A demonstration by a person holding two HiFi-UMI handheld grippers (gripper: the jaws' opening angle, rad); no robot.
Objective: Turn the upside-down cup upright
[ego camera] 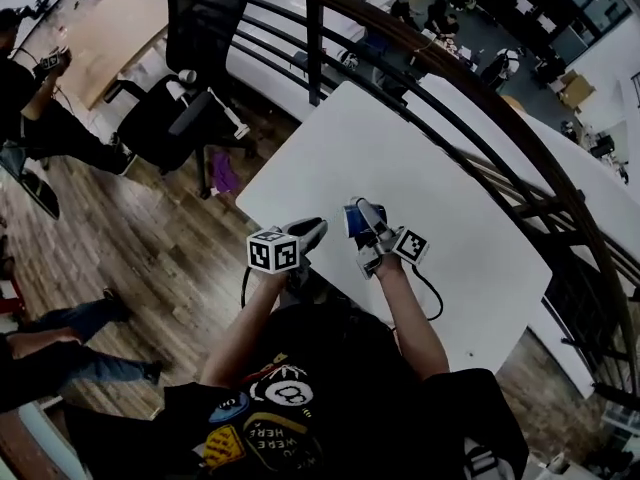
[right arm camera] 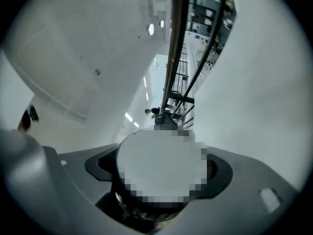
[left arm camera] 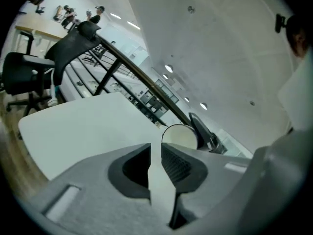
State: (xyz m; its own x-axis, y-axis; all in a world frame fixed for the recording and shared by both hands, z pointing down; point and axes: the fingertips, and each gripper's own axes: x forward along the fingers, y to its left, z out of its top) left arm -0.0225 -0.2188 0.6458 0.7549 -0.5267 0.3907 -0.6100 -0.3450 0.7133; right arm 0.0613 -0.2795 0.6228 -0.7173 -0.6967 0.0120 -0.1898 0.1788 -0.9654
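A blue cup (ego camera: 354, 218) is held just over the white table (ego camera: 400, 148), with my right gripper (ego camera: 362, 224) shut on it. In the right gripper view the cup (right arm camera: 146, 205) fills the space between the jaws of the right gripper (right arm camera: 161, 166); its round end is under a mosaic patch. The left gripper view shows the cup's pale round end (left arm camera: 179, 136) just beyond my left gripper (left arm camera: 156, 151), whose jaws stand a narrow gap apart with nothing between them. In the head view the left gripper (ego camera: 312, 231) sits close to the left of the cup.
Both grippers are near the table's front edge (ego camera: 330, 268). A dark railing (ego camera: 316, 38) runs behind the table's far side. An office chair (ego camera: 190, 88) stands on the wooden floor at the left, where people (ego camera: 40, 118) are also seen.
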